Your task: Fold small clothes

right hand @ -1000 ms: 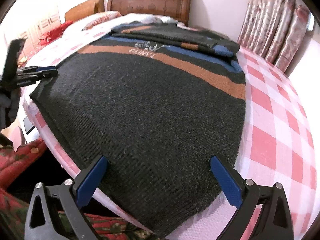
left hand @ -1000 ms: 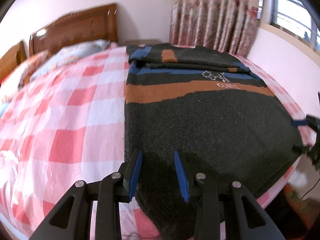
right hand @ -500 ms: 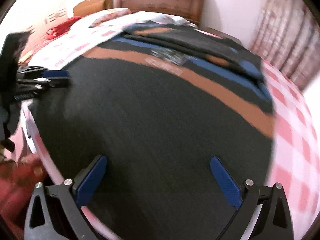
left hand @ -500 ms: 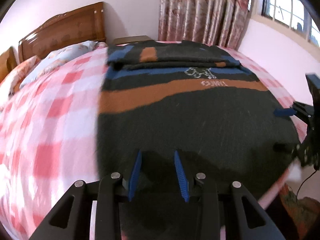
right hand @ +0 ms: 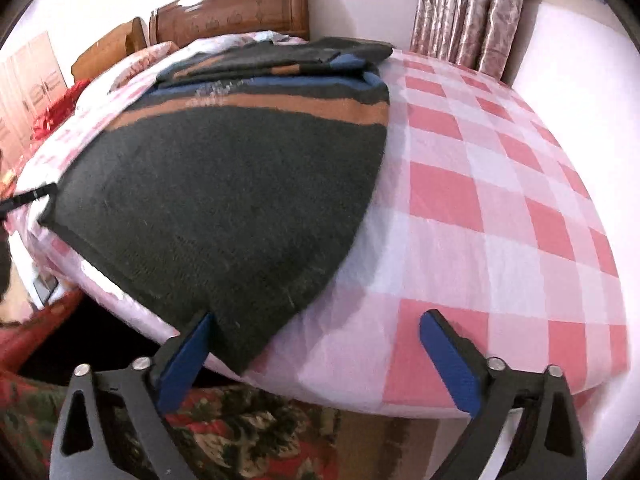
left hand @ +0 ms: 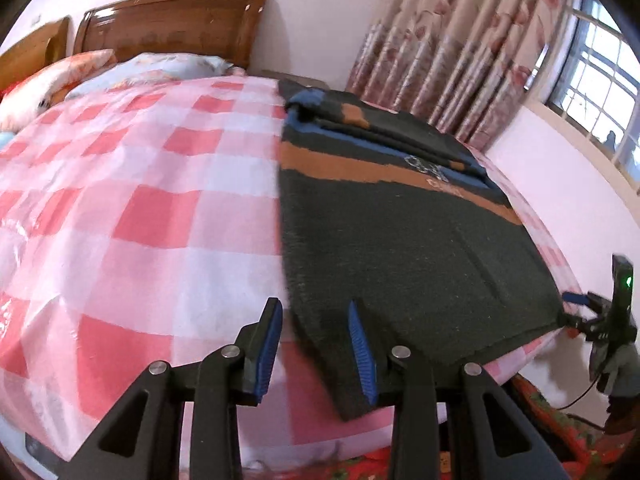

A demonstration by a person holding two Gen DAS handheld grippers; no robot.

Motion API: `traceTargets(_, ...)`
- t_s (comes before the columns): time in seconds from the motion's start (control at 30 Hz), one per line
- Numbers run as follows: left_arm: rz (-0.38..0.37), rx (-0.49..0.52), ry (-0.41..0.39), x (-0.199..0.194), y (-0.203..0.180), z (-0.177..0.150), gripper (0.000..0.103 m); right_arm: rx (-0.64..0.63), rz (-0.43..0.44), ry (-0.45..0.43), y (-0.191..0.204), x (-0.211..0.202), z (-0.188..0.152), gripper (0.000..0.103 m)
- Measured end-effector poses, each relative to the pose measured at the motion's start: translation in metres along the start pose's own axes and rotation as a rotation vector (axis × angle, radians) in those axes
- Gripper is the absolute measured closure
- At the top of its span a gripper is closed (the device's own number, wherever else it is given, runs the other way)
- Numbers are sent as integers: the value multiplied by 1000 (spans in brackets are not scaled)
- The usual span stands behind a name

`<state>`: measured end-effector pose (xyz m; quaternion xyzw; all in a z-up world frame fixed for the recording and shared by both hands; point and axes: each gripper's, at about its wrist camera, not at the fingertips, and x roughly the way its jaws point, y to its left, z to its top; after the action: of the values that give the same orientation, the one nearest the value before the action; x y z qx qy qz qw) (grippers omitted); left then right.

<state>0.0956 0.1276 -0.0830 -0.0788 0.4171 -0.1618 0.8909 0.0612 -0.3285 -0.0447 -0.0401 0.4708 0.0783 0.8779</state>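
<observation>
Presently the left gripper (left hand: 316,348) is held partly open at the near hem of the dark sweater (left hand: 400,248), one blue pad over the bedspread and the other over the knit, with nothing clamped between them. The right gripper (right hand: 316,360) is spread much wider at the other near corner, its left finger (right hand: 188,356) overlapping the hem in the right wrist view, and nothing is gripped there either; whether that finger touches the cloth cannot be told. The sweater is laid flat along one side of the bed, on the pink checked bedspread (left hand: 140,208), its hem at the near edge of the mattress. At the far end, the sleeves (left hand: 380,128) are seen folded across the chest, above the orange stripe (left hand: 360,168) and the blue band. The sleeve folds are therefore judged done; the lengthwise fold, hem brought up toward the collar, appears to be left, and neither corner has yet been pinched for it. A wooden headboard (left hand: 172,20) and flowered curtains (left hand: 452,40) are seen beyond.
</observation>
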Motion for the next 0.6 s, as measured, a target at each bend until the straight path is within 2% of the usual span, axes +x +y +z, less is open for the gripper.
traceTargets(0.13,21,30,1,1,-7,-1,68,20,69,-21,12,0,6,0)
traceTargets(0.37,-82,-94,33,-3,7,0,68,86,145,-35,19,-1,10,0)
traceTargets(0.6,-132,-132,56,-3,10,0,68,115,171,15,9,-8,2,0)
